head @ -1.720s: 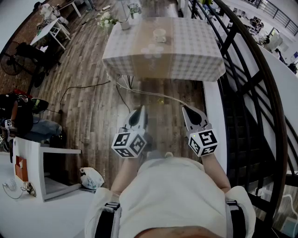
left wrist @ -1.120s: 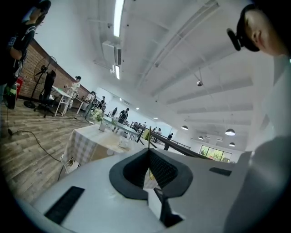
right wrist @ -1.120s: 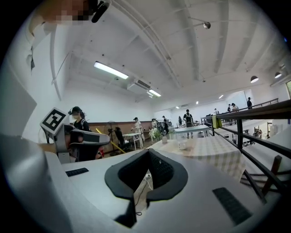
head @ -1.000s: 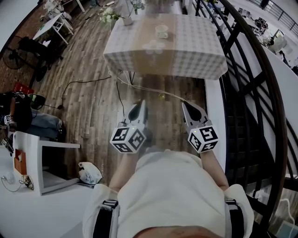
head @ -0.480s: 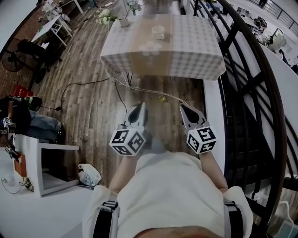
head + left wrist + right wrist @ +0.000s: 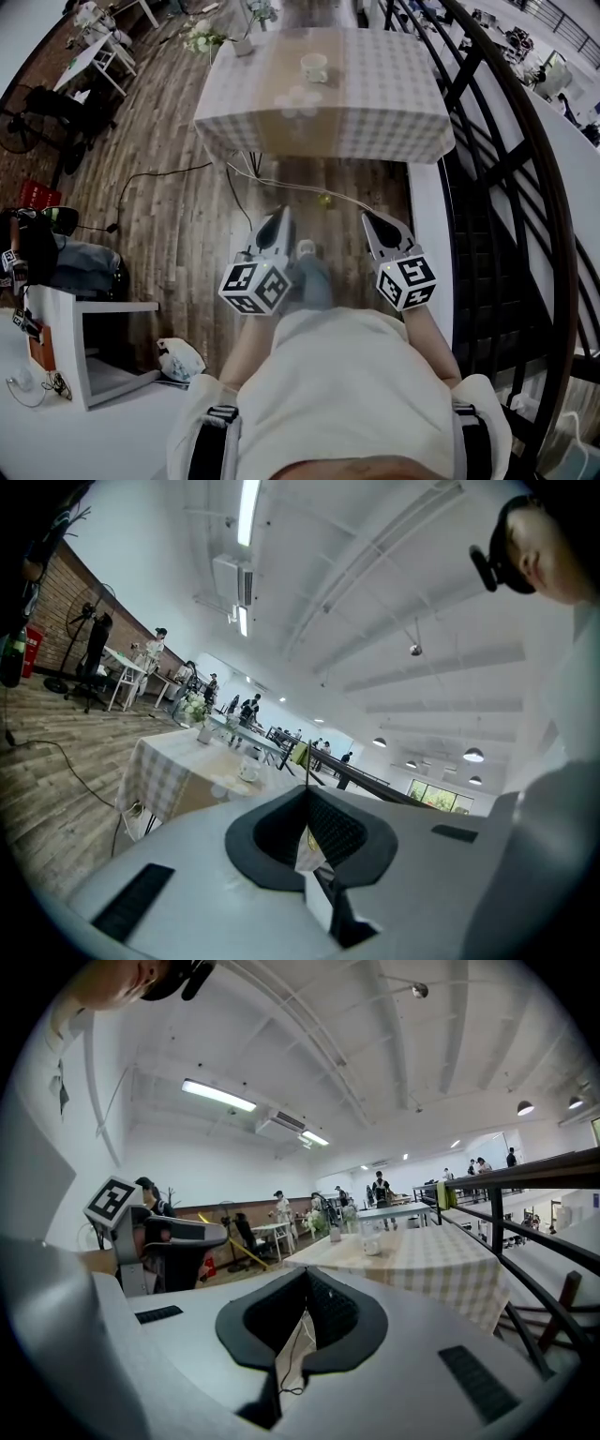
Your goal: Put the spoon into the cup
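Cup (image 6: 315, 66): contents too small to tell.
Table (image 6: 394, 103): pale blurred spots (image 6: 298, 101) veil its near middle.
Vase (image 6: 246, 44): small, flowers indistinct.
People (image 6: 248, 708), left gripper view: too small for detail.
Torso (image 6: 347, 394): cut off by the head view's lower edge; hides the floor beneath.

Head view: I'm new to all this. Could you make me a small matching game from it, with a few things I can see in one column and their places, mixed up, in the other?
Things
1. cup
2. flowers
3. black cable
4. railing

Places
A. on the wooden floor, in front of the table
B. along the right side of the picture
C. on top of the checked table, towards its far edge
D. at the table's far left corner

Pairs: 1-C, 2-D, 3-A, 4-B
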Demonstrator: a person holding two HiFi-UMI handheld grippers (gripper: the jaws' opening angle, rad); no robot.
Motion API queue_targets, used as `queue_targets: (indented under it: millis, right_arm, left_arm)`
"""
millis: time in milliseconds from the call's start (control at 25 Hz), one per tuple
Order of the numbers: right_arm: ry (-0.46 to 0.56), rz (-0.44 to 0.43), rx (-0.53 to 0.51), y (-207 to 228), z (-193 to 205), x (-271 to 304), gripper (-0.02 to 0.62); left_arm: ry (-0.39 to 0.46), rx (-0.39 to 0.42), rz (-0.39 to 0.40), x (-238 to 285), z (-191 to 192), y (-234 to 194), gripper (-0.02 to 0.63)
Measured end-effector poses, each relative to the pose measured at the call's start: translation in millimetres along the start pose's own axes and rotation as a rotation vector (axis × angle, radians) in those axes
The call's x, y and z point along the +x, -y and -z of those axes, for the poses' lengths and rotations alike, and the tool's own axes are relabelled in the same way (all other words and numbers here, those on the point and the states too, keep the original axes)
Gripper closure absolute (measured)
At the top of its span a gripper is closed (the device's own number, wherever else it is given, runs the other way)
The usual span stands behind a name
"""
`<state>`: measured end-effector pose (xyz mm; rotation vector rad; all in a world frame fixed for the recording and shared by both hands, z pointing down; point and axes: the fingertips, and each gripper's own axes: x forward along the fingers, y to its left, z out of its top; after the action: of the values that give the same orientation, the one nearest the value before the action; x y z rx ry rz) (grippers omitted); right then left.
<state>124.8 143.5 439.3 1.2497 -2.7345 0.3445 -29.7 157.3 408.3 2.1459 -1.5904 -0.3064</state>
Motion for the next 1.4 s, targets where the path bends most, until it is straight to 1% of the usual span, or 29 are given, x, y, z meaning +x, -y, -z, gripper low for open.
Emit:
queue_targets:
  millis: [320,760,960,1400]
  right_arm:
    - [0.009,0.013,-0.009,23.6,-19.8,55.2,0.595]
    - [0.009,0.036,-0.026,50.0,-54.1,138.8,0.595]
    - [-0.001,0.042,-0.047,57.9,-64.2,169.1,0.595]
    - [0.008,0.065,-0.048,74.4,-85.7,238.1,0.595]
  left_arm:
    - [-0.001,0.001,0.014,53.3,-21.1,-30.4,0.601]
    - [-0.018,-0.014,0.022,127.3,-59.6,-80.0,0.601]
    - [-0.025,-0.021,0.025,154.3,-72.8,-98.7,0.601]
    - [-0.044,-0.026,0.057,211.7,-99.6,-136.1,0.601]
